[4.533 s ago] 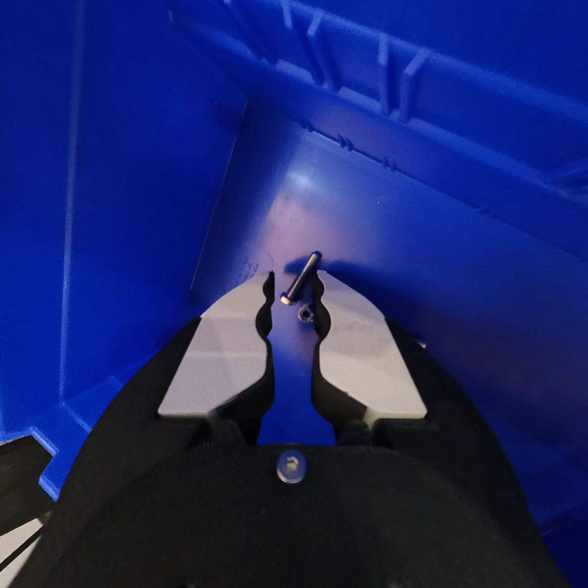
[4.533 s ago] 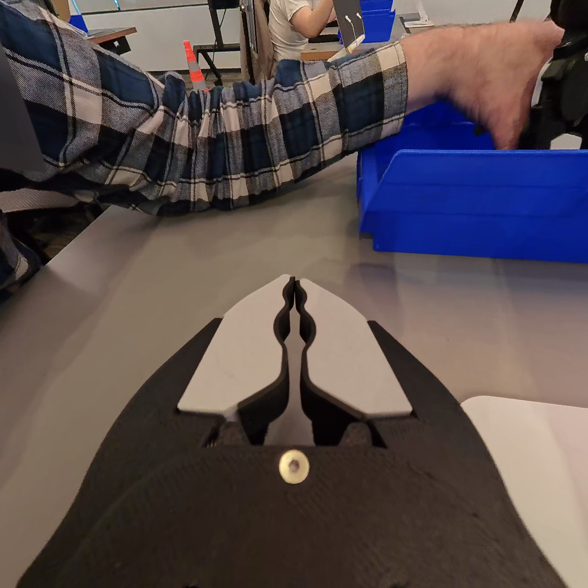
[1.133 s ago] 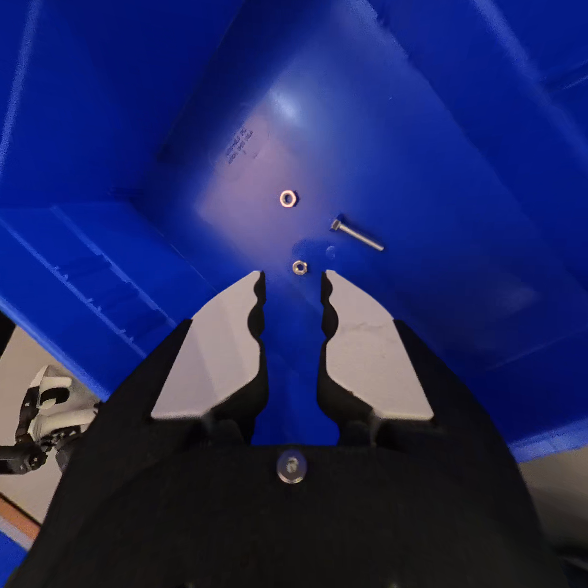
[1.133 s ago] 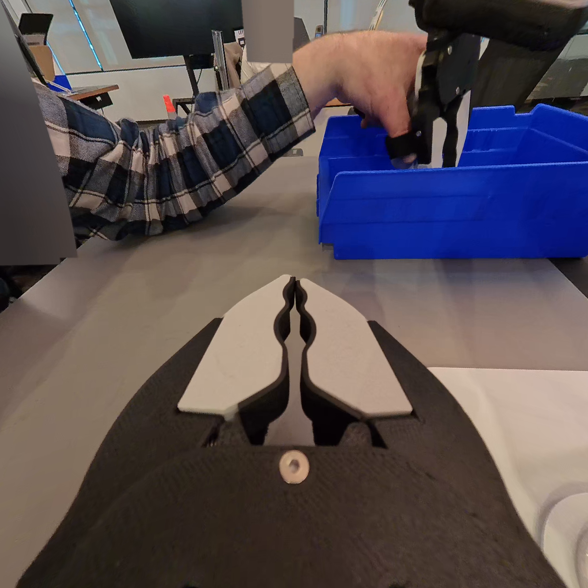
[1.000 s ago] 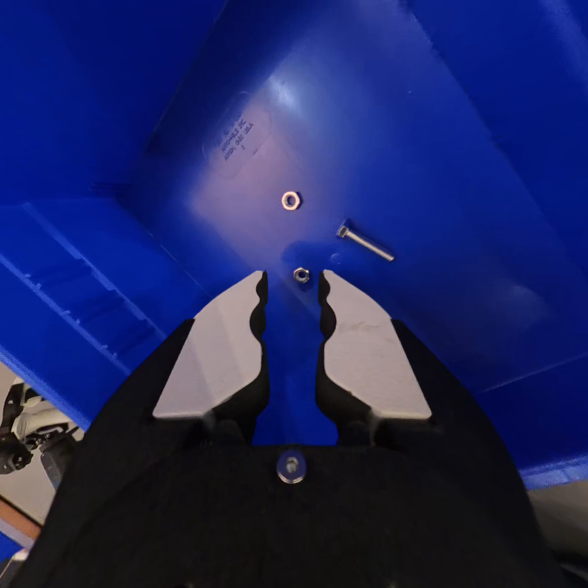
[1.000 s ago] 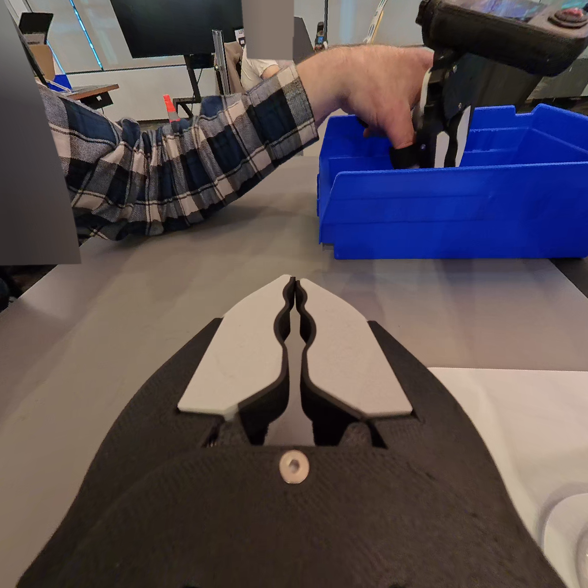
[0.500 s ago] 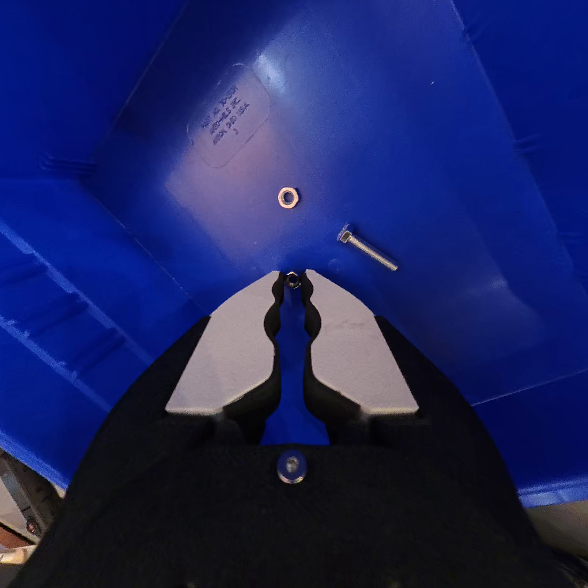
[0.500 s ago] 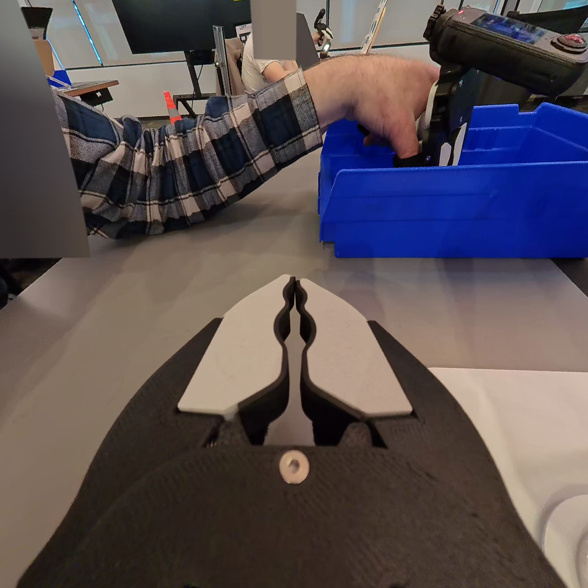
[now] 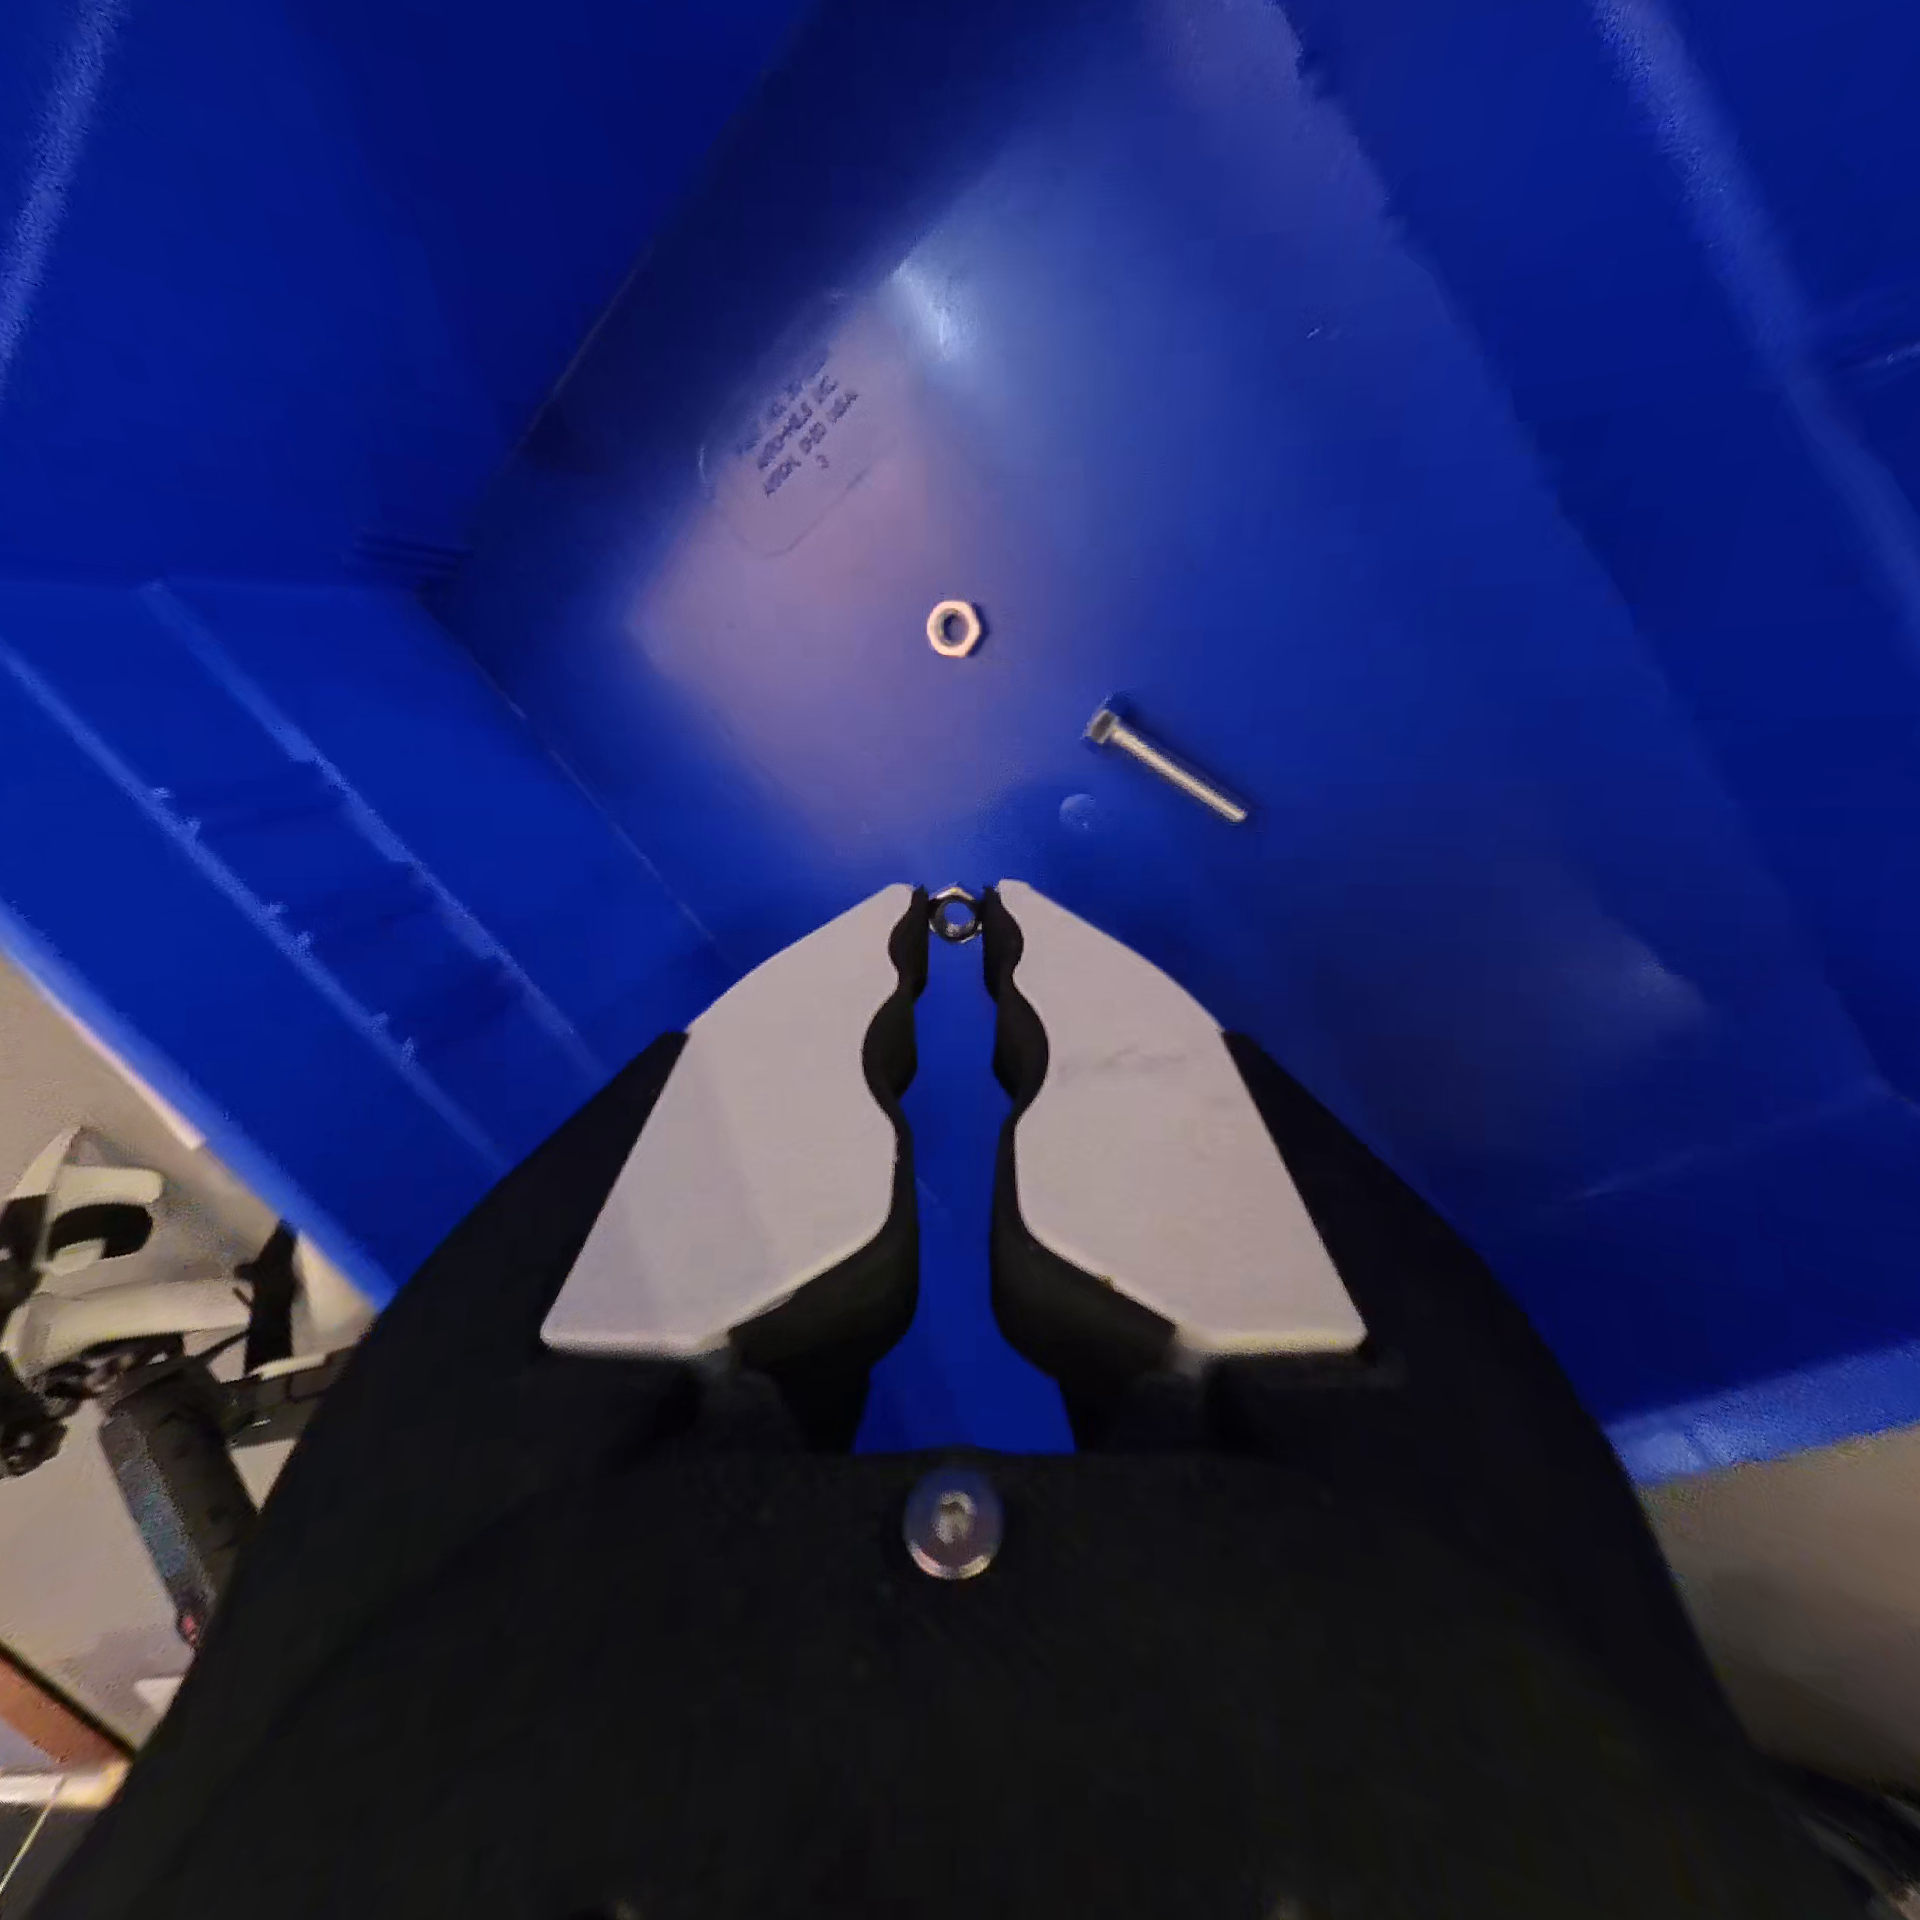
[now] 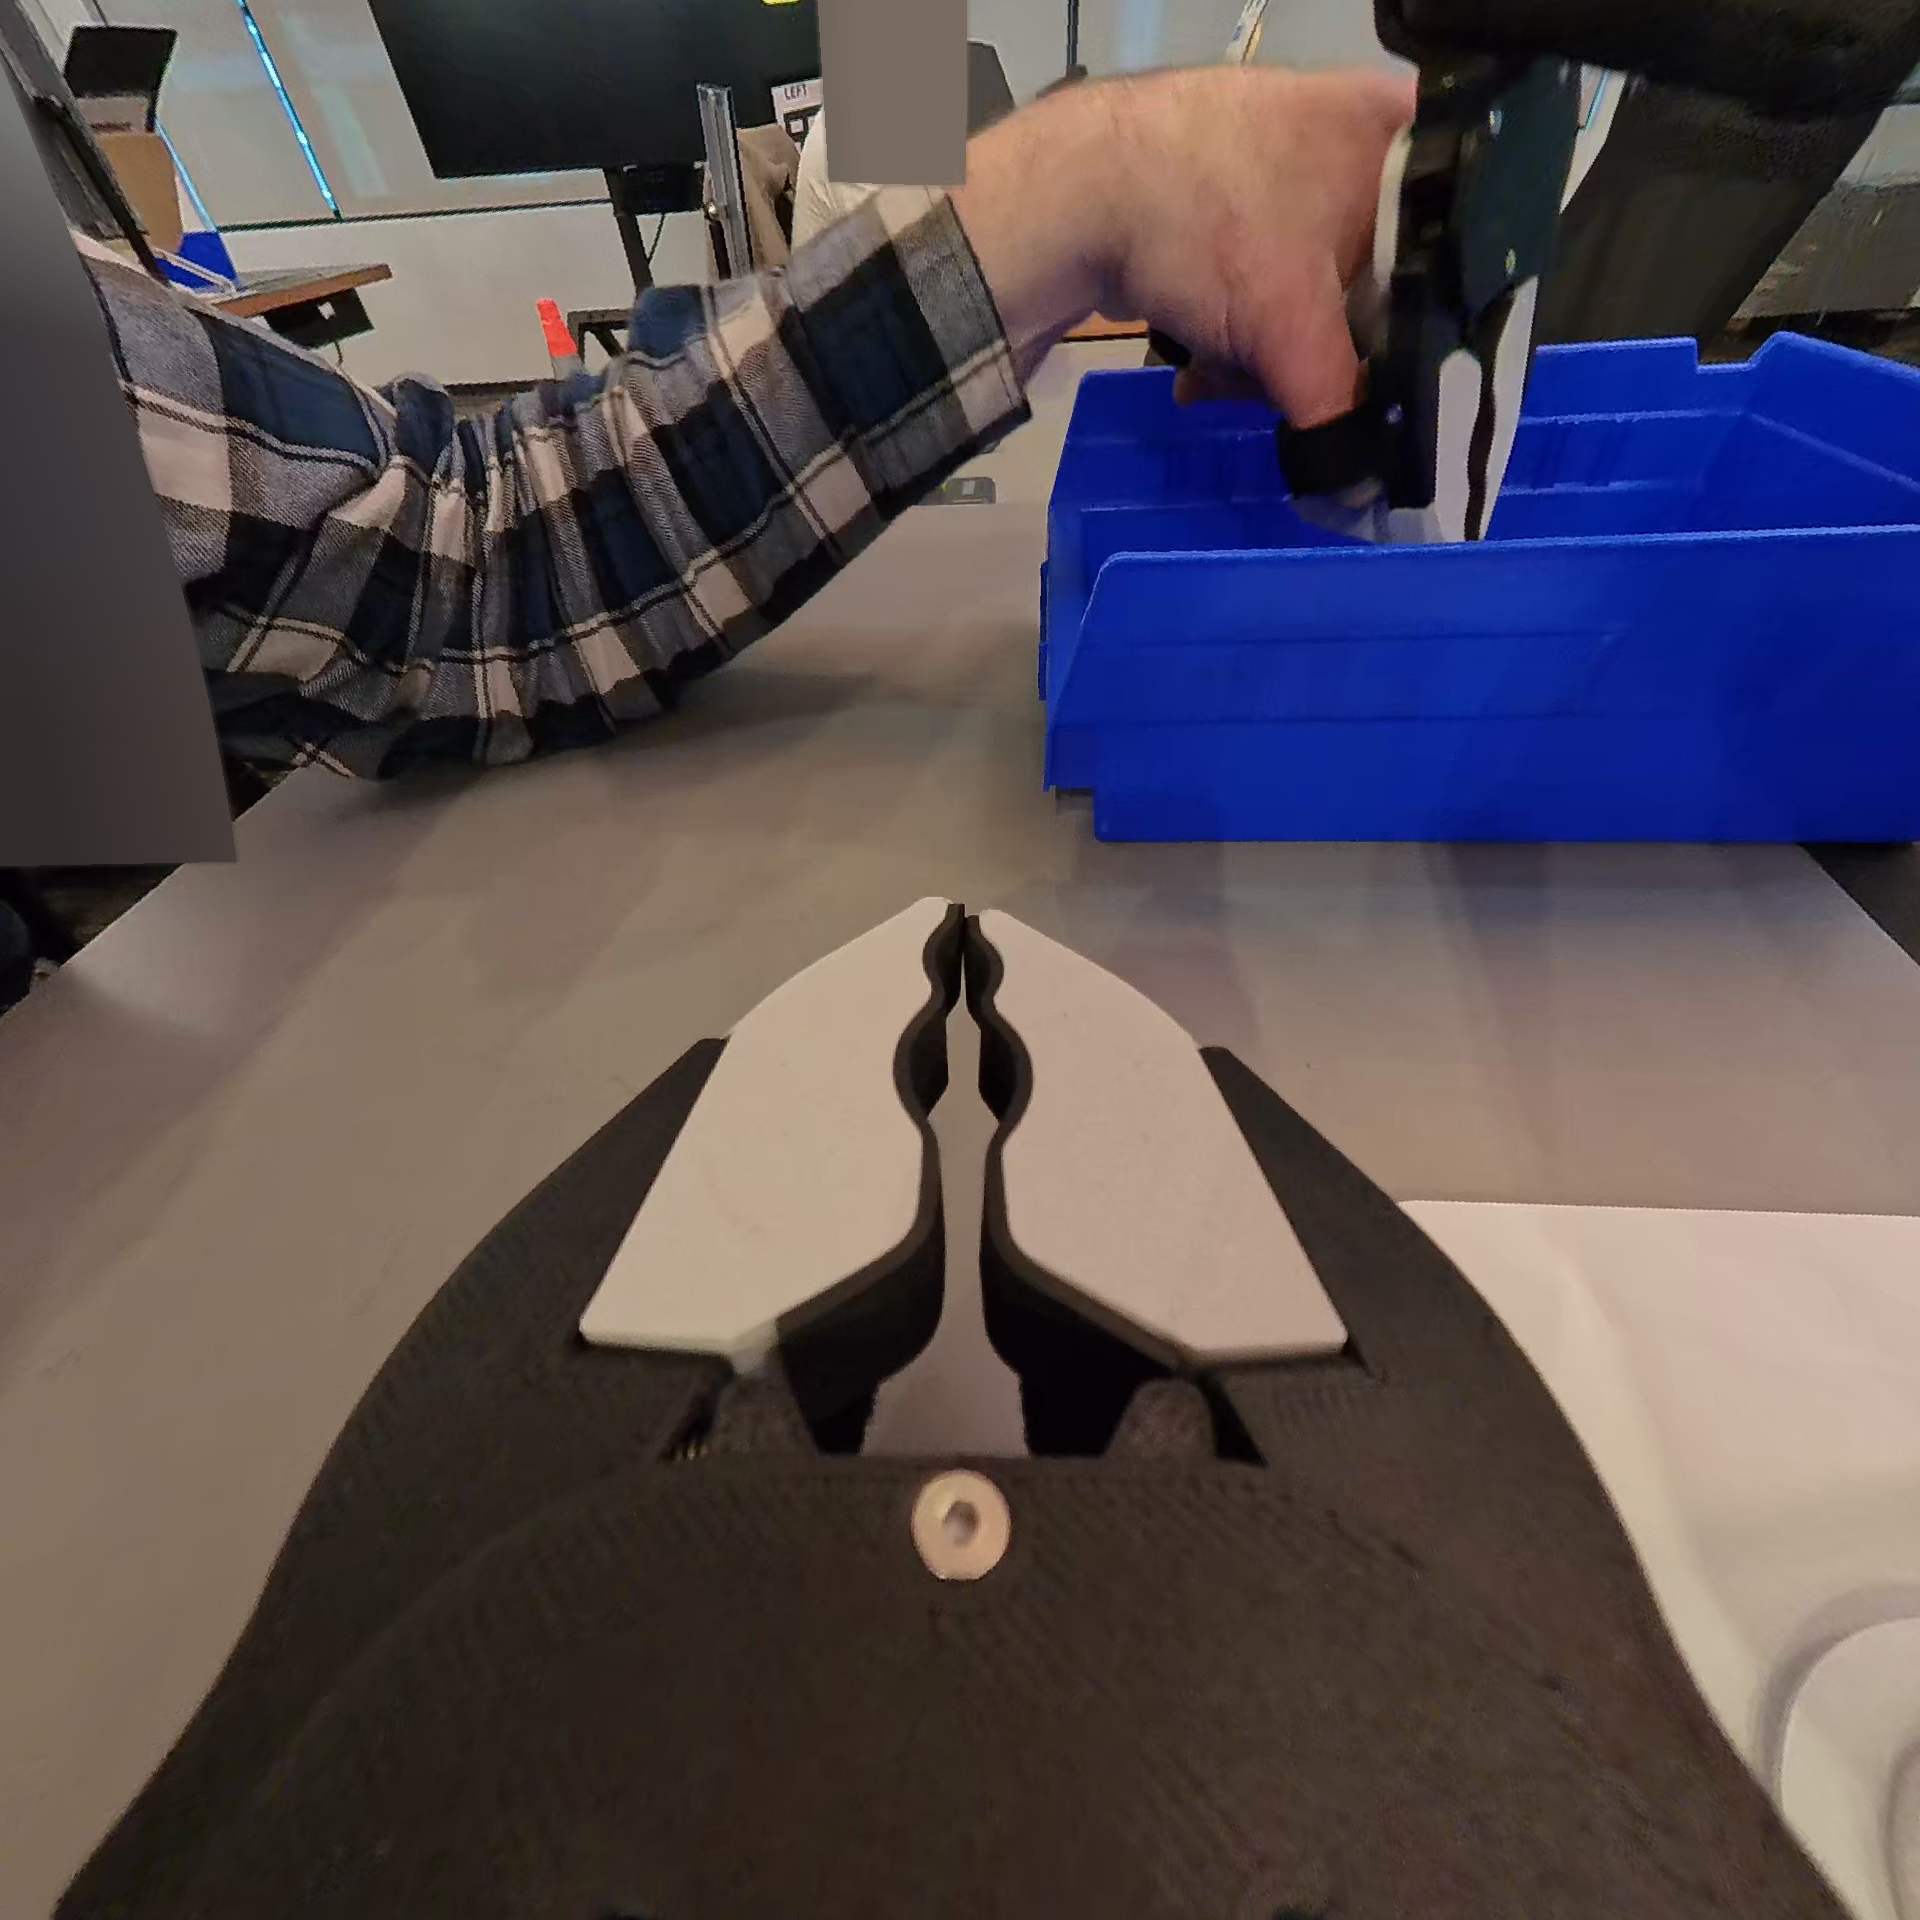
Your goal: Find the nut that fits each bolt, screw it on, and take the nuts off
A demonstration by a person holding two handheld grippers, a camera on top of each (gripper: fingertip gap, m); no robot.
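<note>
Left wrist view: left gripper [image 9: 954, 914] down inside blue bin [image 9: 312, 831], both pads pinching small silver nut [image 9: 954, 918] right at the tips, held clear above the bin floor. Beyond the tips, a second, larger nut [image 9: 954, 630] flat on the floor, apart from the pinched one. To its right, a silver bolt [image 9: 1164, 764], lying on its side, head toward the nuts, touching neither. Moulded stamp [image 9: 795, 442] on the floor farther back. Ribbed wall of the bin on the left; outside it, at lower left, white-and-black equipment [image 9: 94, 1288], blurred, kind not clear.

Right wrist view: right gripper [image 10: 958, 920] low over grey table [image 10: 468, 1039], fingertips pressed together with nothing between them, well apart from the bin. Blue bin [image 10: 1455, 675] ahead on the right, its front wall hiding the contents from here. Hand [image 10: 1195, 239] in a plaid sleeve [image 10: 571, 499] reaching across from the left, gripping the left gripper [image 10: 1475, 457] over the bin. White sheet [image 10: 1714, 1403] on the table at lower right, partly under the gripper body. Dark screen [image 10: 592, 73] and desks far behind.
</note>
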